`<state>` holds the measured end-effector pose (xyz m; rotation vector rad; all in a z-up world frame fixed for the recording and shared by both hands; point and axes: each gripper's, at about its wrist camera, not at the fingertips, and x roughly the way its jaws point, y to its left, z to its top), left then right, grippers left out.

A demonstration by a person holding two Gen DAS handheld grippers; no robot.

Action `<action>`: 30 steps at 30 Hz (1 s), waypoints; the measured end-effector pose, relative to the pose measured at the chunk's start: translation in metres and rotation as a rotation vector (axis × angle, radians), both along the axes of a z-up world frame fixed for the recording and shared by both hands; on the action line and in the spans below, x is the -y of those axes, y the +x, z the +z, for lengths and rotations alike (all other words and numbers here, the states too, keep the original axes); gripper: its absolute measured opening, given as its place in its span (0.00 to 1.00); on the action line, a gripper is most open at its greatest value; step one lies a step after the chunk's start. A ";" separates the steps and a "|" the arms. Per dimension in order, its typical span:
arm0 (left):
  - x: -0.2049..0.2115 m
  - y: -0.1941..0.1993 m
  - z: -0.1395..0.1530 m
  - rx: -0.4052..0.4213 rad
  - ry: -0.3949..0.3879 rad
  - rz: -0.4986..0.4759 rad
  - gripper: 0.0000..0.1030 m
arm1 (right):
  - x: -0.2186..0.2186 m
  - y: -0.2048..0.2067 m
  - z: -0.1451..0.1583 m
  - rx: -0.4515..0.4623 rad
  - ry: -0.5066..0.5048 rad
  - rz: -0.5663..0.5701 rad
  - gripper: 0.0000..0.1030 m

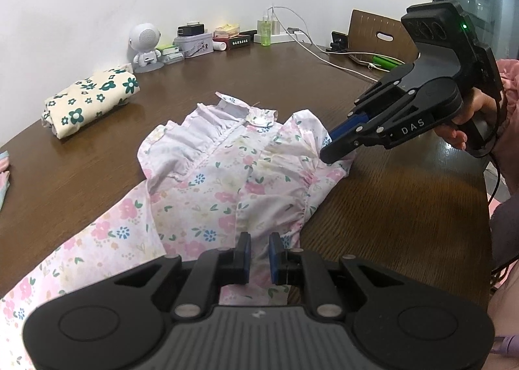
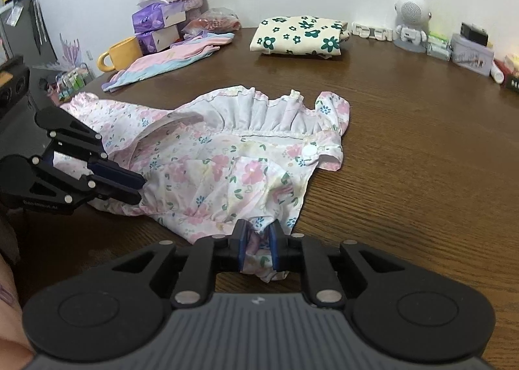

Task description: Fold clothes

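My left claw (image 1: 259, 242) sits nearly closed, pinching the floral dress (image 1: 227, 175) at six o'clock in my left view. My right claw (image 2: 258, 233), at six o'clock in its view, has a bunched sleeve between barely parted pads. The dress lies rumpled mid-desk (image 2: 421, 175). At twelve o'clock, farther off, rests a folded green-flowered cloth (image 2: 298, 36).

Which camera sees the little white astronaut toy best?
The left wrist view: the astronaut toy stands whole by the wall, clear of anything in front. The right wrist view also shows it, smaller and far off near the right edge.
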<state>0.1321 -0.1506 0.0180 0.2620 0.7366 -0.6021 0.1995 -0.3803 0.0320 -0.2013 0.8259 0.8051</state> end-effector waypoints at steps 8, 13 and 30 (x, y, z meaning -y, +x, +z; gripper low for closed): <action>-0.001 -0.002 -0.001 0.010 -0.003 -0.001 0.11 | 0.006 -0.007 -0.002 0.048 -0.044 -0.060 0.39; -0.003 -0.002 -0.001 0.007 -0.016 0.002 0.11 | 0.011 -0.011 0.005 0.055 -0.035 -0.097 0.40; -0.020 -0.009 0.068 0.122 -0.054 0.047 0.58 | 0.030 0.003 0.056 0.108 0.132 -0.172 0.55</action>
